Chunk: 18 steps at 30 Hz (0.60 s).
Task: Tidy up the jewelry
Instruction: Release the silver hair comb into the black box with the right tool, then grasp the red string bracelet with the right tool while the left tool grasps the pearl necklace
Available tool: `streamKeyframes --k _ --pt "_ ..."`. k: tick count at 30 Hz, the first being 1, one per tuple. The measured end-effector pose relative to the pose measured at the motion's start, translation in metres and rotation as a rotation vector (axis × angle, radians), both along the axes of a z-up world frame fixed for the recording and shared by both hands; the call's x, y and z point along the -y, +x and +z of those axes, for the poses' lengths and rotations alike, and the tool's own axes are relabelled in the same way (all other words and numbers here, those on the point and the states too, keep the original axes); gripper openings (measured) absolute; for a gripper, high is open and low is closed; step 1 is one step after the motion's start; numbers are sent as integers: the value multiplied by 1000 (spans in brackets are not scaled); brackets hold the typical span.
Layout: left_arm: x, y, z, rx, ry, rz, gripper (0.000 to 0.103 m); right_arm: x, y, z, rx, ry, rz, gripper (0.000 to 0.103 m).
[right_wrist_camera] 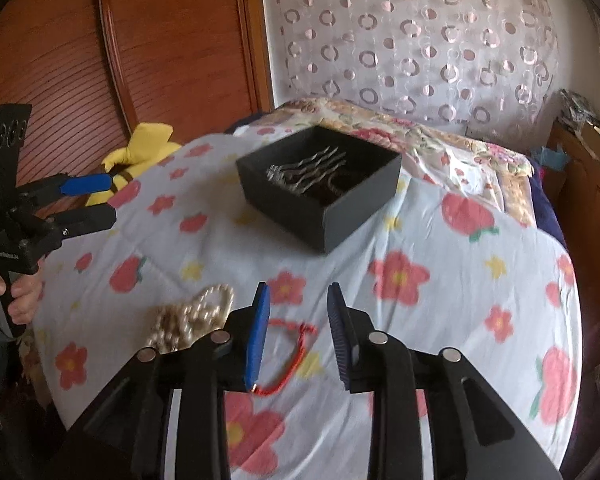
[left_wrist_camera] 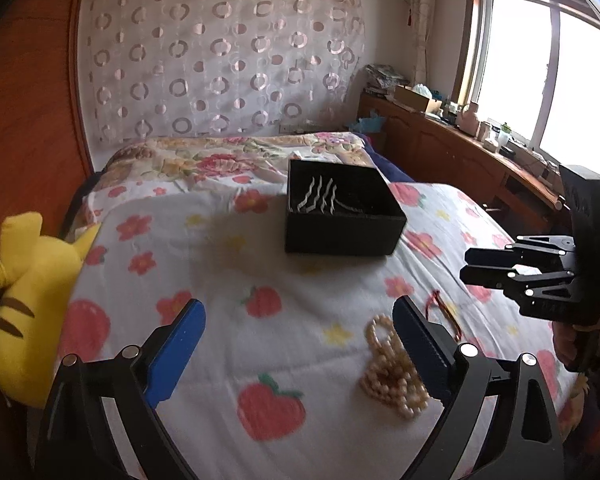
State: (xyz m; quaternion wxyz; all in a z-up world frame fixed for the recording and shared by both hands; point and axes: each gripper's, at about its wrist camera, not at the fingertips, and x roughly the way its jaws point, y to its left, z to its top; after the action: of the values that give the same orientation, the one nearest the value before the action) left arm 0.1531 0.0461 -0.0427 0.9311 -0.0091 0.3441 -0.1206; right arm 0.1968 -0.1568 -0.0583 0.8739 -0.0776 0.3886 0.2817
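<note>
A black open box (left_wrist_camera: 342, 210) (right_wrist_camera: 320, 184) sits on the flowered bedspread and holds a silver wavy hair comb (left_wrist_camera: 320, 196) (right_wrist_camera: 308, 170). A pearl necklace (left_wrist_camera: 392, 372) (right_wrist_camera: 192, 320) lies bunched on the bed, just left of my left gripper's right finger. A red string bracelet (left_wrist_camera: 444, 312) (right_wrist_camera: 288, 356) lies beside it, below my right gripper. My left gripper (left_wrist_camera: 300, 332) is open wide and empty; it also shows in the right wrist view (right_wrist_camera: 88, 200). My right gripper (right_wrist_camera: 298, 316) is open and empty above the bracelet; it also shows in the left wrist view (left_wrist_camera: 472, 266).
A yellow plush toy (left_wrist_camera: 24, 304) (right_wrist_camera: 140, 152) lies at the bed's left edge by the wooden headboard (right_wrist_camera: 100, 60). A folded floral quilt (left_wrist_camera: 228, 160) lies behind the box. A wooden cabinet (left_wrist_camera: 460, 148) with clutter runs under the window on the right.
</note>
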Motion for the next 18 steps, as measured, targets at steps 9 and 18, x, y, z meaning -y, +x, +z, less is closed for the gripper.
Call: streamKeyframes --k 9,18 --pt "2 -24 -18 -37 1 6 91 -23 -24 -29 -90 -41 101 32" --pt "4 -41 -19 -39 -9 4 91 -35 -26 -35 -109 -101 147 32"
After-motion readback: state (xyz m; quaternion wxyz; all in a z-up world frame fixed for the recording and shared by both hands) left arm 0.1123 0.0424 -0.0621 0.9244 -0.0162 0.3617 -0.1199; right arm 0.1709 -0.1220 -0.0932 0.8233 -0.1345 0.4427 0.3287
